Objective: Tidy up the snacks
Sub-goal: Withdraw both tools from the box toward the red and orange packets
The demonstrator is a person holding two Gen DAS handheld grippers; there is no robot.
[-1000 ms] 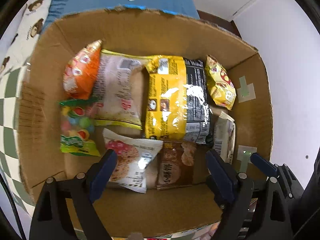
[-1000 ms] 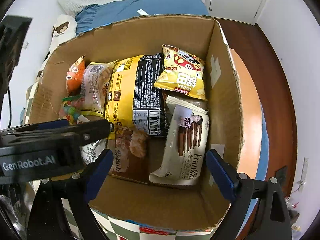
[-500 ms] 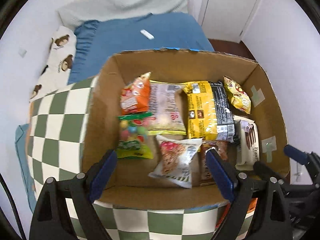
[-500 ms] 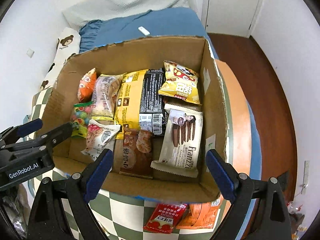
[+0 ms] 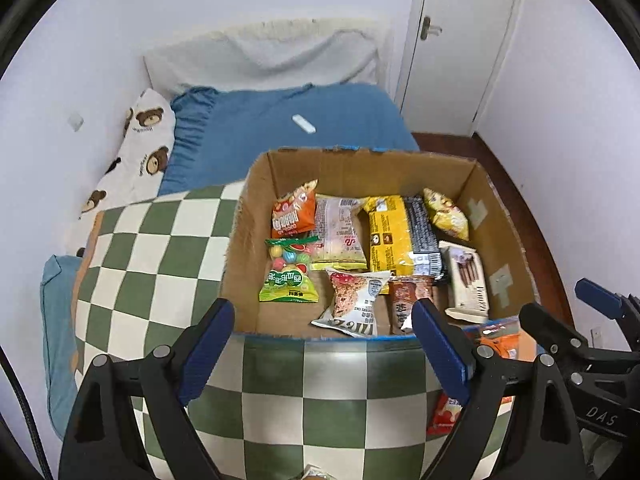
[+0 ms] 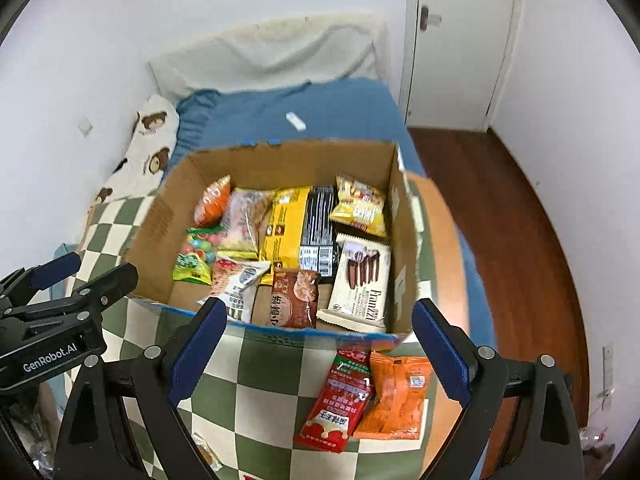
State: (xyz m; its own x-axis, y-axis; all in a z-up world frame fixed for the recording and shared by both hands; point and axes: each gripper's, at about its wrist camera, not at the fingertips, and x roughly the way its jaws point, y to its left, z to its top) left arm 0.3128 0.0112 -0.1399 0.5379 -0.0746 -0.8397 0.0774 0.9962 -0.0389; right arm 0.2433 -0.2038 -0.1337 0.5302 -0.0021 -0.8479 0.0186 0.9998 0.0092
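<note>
Right wrist view has the right gripper [image 6: 320, 344] nearest, its jaws spread wide with nothing between them, hanging above the green-and-white checked cloth [image 6: 264, 392]. Just past the blue fingertips [image 6: 198, 342] two packets lie flat on that cloth, side by side and touching: a red packet [image 6: 338, 400] and an orange packet [image 6: 396, 396], both outside the cardboard box [image 6: 160, 232] and close to its near wall. Inside the box the snacks lie in rows: a brown biscuit pack [image 6: 294, 300] and a white wafer pack [image 6: 360, 284] at the front, a yellow-and-black bag [image 6: 298, 230] behind them, a small yellow bag [image 6: 360, 206] at the far right corner. From the left wrist view, the left gripper [image 5: 324, 354] is likewise spread wide and holds nothing, over the cloth in front of the box. Beyond the box lies a blue bedsheet [image 5: 280, 128] with a bear-print pillow [image 5: 140, 148] beside it, then a white door [image 5: 460, 40].
</note>
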